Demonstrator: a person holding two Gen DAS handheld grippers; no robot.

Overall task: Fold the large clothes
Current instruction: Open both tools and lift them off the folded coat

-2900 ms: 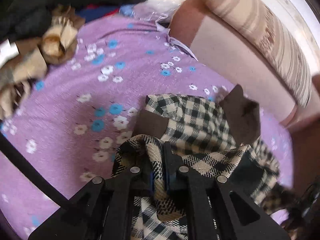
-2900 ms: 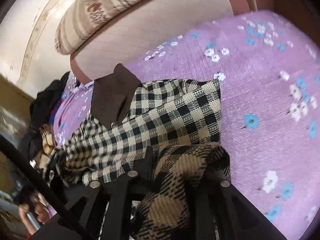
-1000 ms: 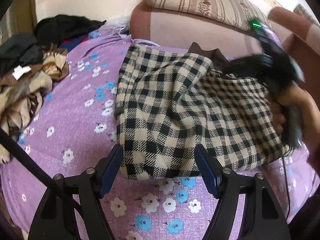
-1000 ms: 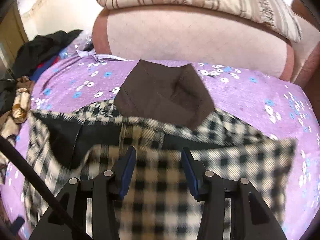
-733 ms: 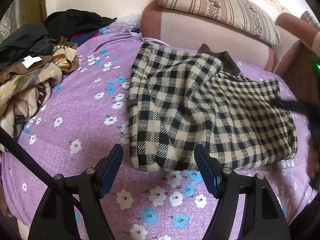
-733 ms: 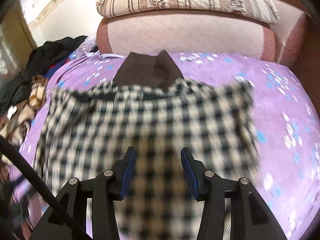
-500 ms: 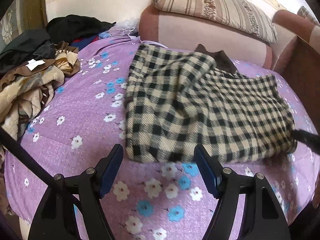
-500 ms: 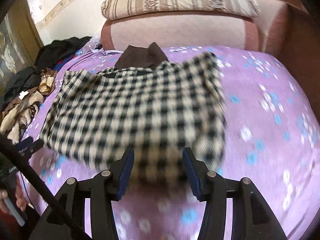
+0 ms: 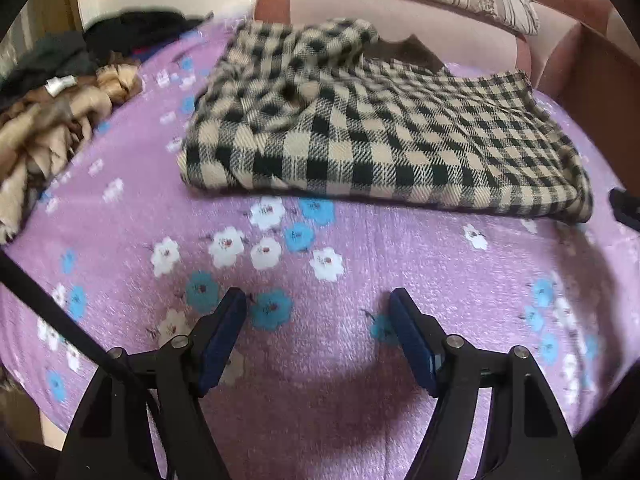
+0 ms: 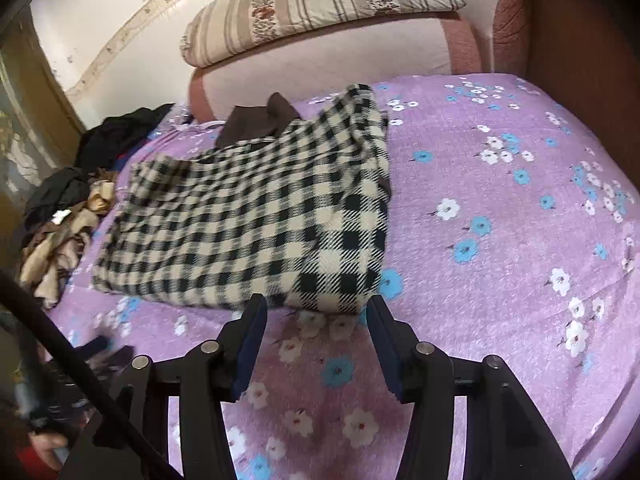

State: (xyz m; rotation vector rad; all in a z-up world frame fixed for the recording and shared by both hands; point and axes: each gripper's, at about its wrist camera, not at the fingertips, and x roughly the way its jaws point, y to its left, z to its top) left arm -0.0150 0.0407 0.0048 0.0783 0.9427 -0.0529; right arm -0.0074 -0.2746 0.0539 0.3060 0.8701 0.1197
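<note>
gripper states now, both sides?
Left gripper: open, empty, above the bedspread.
Right gripper: open, empty, just short of the checked garment.

Soft even daylight, fisheye bending at edges, slight motion blur, faint shadows.

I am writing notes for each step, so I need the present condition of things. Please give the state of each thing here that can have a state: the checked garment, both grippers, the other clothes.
Checked garment: folded, lying flat on the purple floral sheet, brown collar sticking out at the far edge.
Left gripper: open, empty.
Right gripper: open, empty.
Pile of other clothes: crumpled, unfolded.
</note>
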